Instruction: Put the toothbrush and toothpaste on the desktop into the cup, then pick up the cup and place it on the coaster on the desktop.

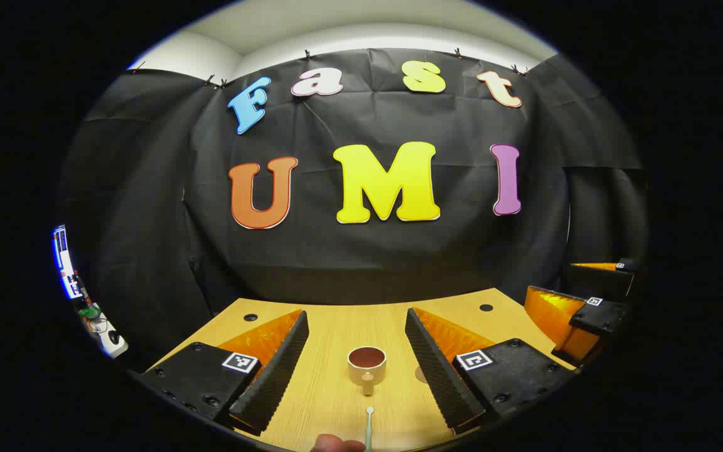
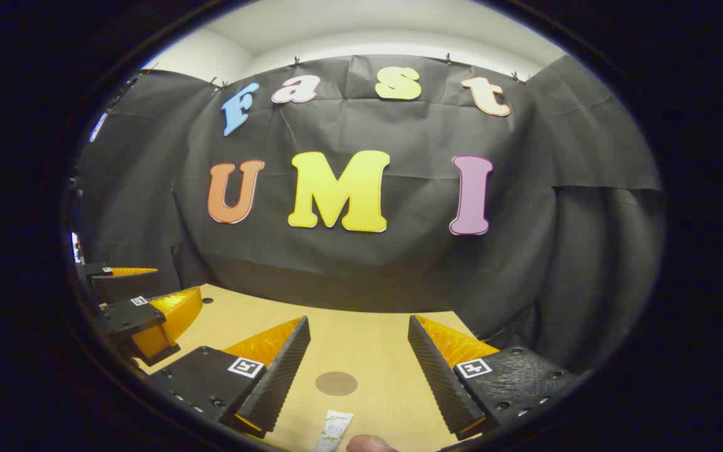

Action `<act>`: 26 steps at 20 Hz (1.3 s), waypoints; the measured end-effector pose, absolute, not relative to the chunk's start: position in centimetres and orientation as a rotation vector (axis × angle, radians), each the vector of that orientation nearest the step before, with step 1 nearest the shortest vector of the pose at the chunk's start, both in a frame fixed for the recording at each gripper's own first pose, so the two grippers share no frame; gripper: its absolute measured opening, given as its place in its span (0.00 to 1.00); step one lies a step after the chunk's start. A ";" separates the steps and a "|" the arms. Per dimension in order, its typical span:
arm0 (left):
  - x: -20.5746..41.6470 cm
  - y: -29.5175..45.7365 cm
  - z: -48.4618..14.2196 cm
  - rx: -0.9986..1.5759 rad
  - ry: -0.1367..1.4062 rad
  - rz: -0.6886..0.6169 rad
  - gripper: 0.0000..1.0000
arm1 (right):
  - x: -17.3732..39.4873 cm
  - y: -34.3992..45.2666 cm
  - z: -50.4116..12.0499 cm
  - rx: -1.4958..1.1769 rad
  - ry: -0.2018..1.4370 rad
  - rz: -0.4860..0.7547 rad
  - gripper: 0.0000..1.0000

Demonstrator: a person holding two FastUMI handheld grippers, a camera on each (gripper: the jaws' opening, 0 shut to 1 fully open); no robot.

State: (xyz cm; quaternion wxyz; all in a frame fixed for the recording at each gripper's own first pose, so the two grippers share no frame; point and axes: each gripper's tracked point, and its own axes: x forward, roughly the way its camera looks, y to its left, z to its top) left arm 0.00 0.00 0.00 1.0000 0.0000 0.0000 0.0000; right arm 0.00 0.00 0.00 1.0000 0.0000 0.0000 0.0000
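Light wooden desktop (image 1: 336,389) with two dark holes (far corners), black cloth wall (image 1: 368,251) behind

toothbrush (image 1: 369,429): cut off at bottom edge | toothpaste (image 2: 334,431): lower part cut off

Beige cup (image 1: 366,366), upright and open-mouthed on the wooden desk (image 1: 330,402), dark brownish inside, small knob-like handle facing the camera. Toothbrush (image 1: 369,428), pale and slim, flat on the desk just in front of the cup, head end toward it but apart. Round brown coaster (image 2: 336,383), flat on the desk, bare on top. Toothpaste (image 2: 334,431), white tube with greenish print, flat, near the coaster, crimped end toward it, not touching.
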 end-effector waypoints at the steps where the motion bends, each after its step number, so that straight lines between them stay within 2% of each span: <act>1: 0.1 -0.1 -0.2 0.000 0.007 -0.002 0.99 | 0.2 0.2 -0.2 0.000 0.001 0.007 0.98; 7: 0.4 -0.5 -0.7 0.012 0.021 -0.001 0.98 | 0.5 0.1 -1.2 -0.001 0.044 0.029 0.95; 8: 0.4 -0.4 -0.8 0.016 0.027 0.000 0.98 | 0.5 0.2 -1.3 0.002 0.047 0.030 0.98; 13: 0.3 -0.1 -1.4 0.016 0.043 0.009 0.98 | 0.8 -0.2 -1.9 -0.002 0.063 0.016 0.97; 14: 0.3 -0.2 -1.6 0.020 0.050 0.009 0.98 | 0.9 -0.2 -2.0 -0.005 0.065 0.018 0.93; 18: 0.3 -0.1 -2.2 0.023 0.067 0.001 0.98 | 0.9 0.2 -2.8 -0.013 0.085 0.034 0.98; 20: 0.3 -0.3 -3.3 0.020 0.095 -0.005 0.98 | 0.9 0.3 -3.8 -0.025 0.108 0.039 0.95; 22: 0.1 -0.3 -4.7 0.022 0.126 -0.009 0.98 | 0.9 0.3 -5.1 -0.034 0.135 0.045 0.97; 26: -0.4 -0.3 -9.2 0.035 0.218 -0.019 0.99 | 0.9 -0.1 -9.5 -0.033 0.228 0.049 0.95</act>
